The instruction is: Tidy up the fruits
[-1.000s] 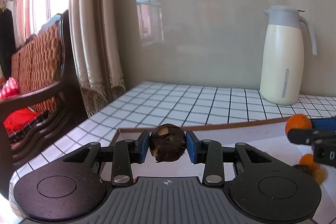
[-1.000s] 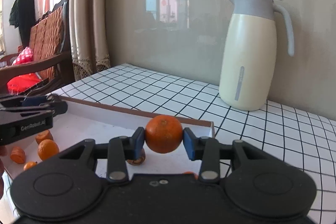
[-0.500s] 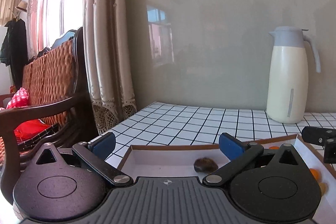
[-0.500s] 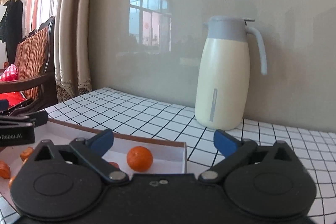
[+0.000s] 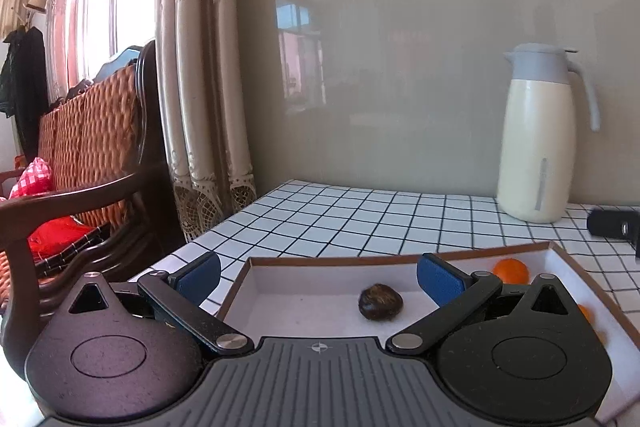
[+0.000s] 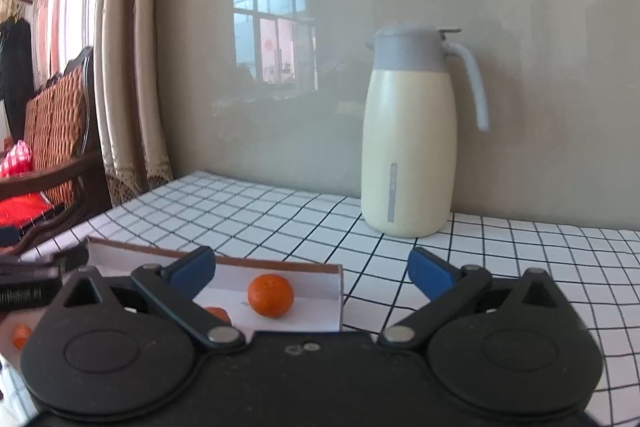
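Note:
A shallow white box with a brown rim lies on the checked tablecloth. In the left wrist view a dark brown chestnut-like fruit rests on the box floor, loose between my left gripper's wide-open jaws. A small orange sits in the box's far right corner. In the right wrist view the same box holds an orange, with smaller oranges beside it. My right gripper stands open above the box's right end, holding nothing.
A cream jug with a grey lid and handle stands against the grey wall at the back. A dark wooden wicker chair and curtains are off the table's left edge. The other gripper's black tip shows at the right.
Both grippers have opened wide and drawn back. The dark fruit dropped from the left gripper into the box, and the orange left the right gripper and now lies in the box.

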Demonstrator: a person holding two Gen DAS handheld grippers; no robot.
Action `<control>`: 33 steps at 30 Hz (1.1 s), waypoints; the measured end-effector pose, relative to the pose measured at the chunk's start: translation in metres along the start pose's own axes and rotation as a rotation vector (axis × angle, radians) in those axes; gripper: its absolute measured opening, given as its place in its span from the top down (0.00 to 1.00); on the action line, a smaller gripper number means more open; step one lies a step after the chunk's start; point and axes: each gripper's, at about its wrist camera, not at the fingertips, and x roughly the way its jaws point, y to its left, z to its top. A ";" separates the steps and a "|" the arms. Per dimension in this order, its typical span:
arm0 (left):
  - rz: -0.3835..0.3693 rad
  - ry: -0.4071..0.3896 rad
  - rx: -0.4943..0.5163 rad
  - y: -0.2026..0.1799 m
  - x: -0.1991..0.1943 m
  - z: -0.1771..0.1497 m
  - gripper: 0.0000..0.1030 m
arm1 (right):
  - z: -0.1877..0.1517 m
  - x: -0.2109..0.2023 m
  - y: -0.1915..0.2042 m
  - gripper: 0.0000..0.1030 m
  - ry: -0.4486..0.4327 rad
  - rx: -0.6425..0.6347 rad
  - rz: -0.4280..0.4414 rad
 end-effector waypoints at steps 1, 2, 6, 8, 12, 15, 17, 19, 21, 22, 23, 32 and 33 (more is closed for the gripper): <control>0.005 -0.002 0.001 0.000 -0.008 -0.001 0.00 | 0.002 -0.007 -0.001 0.06 -0.005 0.007 0.001; 0.006 0.001 -0.002 0.000 -0.015 -0.001 0.00 | 0.003 -0.015 -0.002 0.06 -0.009 0.008 0.002; -0.004 -0.001 -0.032 0.004 -0.049 0.001 0.00 | 0.002 -0.055 -0.007 0.06 -0.021 -0.007 -0.002; -0.016 -0.014 -0.025 0.005 -0.071 0.002 0.00 | 0.000 -0.078 -0.009 0.06 -0.022 -0.013 -0.001; -0.042 -0.049 0.000 0.004 -0.124 0.002 0.00 | -0.007 -0.125 -0.012 0.06 -0.024 -0.025 -0.002; -0.049 -0.075 0.006 0.004 -0.158 -0.001 0.00 | -0.013 -0.158 -0.013 0.06 -0.029 -0.019 -0.006; -0.058 -0.091 -0.002 0.005 -0.179 -0.003 0.00 | -0.017 -0.179 -0.014 0.06 -0.038 -0.020 -0.013; -0.069 -0.109 -0.006 0.007 -0.197 -0.006 0.00 | -0.020 -0.198 -0.014 0.06 -0.048 -0.022 -0.014; -0.091 -0.129 -0.002 0.008 -0.215 -0.009 0.00 | -0.024 -0.215 -0.014 0.06 -0.058 -0.027 -0.019; -0.093 -0.133 0.005 0.009 -0.221 -0.011 0.00 | -0.025 -0.222 -0.014 0.06 -0.062 -0.032 -0.021; -0.093 -0.133 0.012 0.009 -0.229 -0.014 0.00 | -0.027 -0.229 -0.013 0.06 -0.065 -0.035 -0.026; -0.092 -0.123 0.030 0.013 -0.254 -0.038 0.00 | -0.046 -0.260 -0.013 0.06 -0.081 -0.060 -0.056; -0.086 -0.135 0.027 0.013 -0.254 -0.039 0.00 | -0.049 -0.258 -0.013 0.06 -0.082 -0.066 -0.061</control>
